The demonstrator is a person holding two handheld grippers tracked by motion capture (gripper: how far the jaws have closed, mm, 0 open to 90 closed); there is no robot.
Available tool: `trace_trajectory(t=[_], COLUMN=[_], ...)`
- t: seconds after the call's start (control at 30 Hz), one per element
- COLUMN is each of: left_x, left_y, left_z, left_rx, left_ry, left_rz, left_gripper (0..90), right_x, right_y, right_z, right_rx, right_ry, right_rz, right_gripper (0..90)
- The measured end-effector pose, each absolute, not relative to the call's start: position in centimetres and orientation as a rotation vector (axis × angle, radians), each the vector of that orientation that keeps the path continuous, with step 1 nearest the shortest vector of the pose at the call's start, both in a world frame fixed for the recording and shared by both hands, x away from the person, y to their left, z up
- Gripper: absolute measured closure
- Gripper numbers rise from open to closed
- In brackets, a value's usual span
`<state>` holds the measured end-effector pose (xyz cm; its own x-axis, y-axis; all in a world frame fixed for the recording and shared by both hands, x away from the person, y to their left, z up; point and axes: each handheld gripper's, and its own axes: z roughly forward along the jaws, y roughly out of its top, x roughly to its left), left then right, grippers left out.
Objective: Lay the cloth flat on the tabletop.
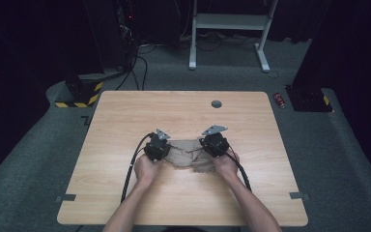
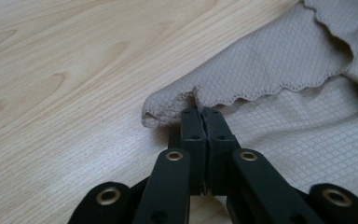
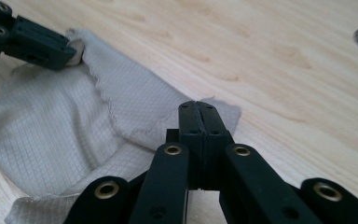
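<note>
A beige, grid-textured cloth (image 1: 188, 154) lies crumpled on the wooden table (image 1: 125, 116), between a person's two hands. In the left gripper view, my left gripper (image 2: 200, 114) is shut, its tips pinching a scalloped corner of the cloth (image 2: 284, 70). My right gripper (image 3: 199, 108) is also shut, with another corner of the cloth (image 3: 51, 121) caught between its jaws. The left gripper (image 3: 70, 51) shows at the top left of the right gripper view, holding its raised corner. From above, the left gripper (image 1: 166, 148) and right gripper (image 1: 206, 145) sit at the cloth's two sides.
A round grey cable hole (image 1: 216, 104) lies toward the table's far edge. On the floor beyond are a yellow-and-black striped block (image 1: 82, 94), a red can (image 1: 280, 100) and a white desk frame (image 1: 229, 29). Grey tape tabs (image 1: 65, 197) mark the near corners.
</note>
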<state>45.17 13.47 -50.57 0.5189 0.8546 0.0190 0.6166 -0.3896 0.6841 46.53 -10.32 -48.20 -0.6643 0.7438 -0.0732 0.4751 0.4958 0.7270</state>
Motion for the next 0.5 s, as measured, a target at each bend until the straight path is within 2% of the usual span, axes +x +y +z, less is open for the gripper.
trace_trajectory(t=[0.07, 0.17, 0.2, 0.23, 0.27, 0.4, 0.5], left_x=[45.3, 45.6, 45.6, 45.7, 45.7, 45.6, 45.6], left_y=[14.1, 14.9, 15.2, 15.3, 15.4, 15.2, 14.9], left_z=[-50.4, -50.3, -50.3, -50.4, -50.5, -50.5, -50.7], left_rx=[2.095, 2.05, 2.047, 2.047, 2.056, 2.076, 2.081], left_ry=[1.216, 1.256, 1.267, 1.275, 1.276, 1.255, 1.247], left_rz=[0.472, 0.445, 0.439, 0.433, 0.43, 0.435, 0.432], left_gripper=[88.2, 88.3, 88.3, 88.2, 88.2, 88.2, 88.3], right_x=[46.6, 47.1, 47.1, 47.3, 47.7, 47.9, 48.3], right_y=[-10.6, -11.1, -11.1, -11.2, -11.3, -11.3, -11.2], right_z=[-48.0, -48.3, -48.3, -48.5, -48.9, -49.1, -49.5], right_rx=[1.019, 1.079, 1.079, 1.098, 1.139, 1.164, 1.177], right_ry=[2.353, 2.359, 2.359, 2.358, 2.346, 2.339, 2.347], right_rz=[0.994, 1.004, 1.004, 1.002, 1.008, 1.02, 1.015], right_gripper=[89.8, 71.2, 71.2, 66.4, 57.7, 53.9, 56.7])
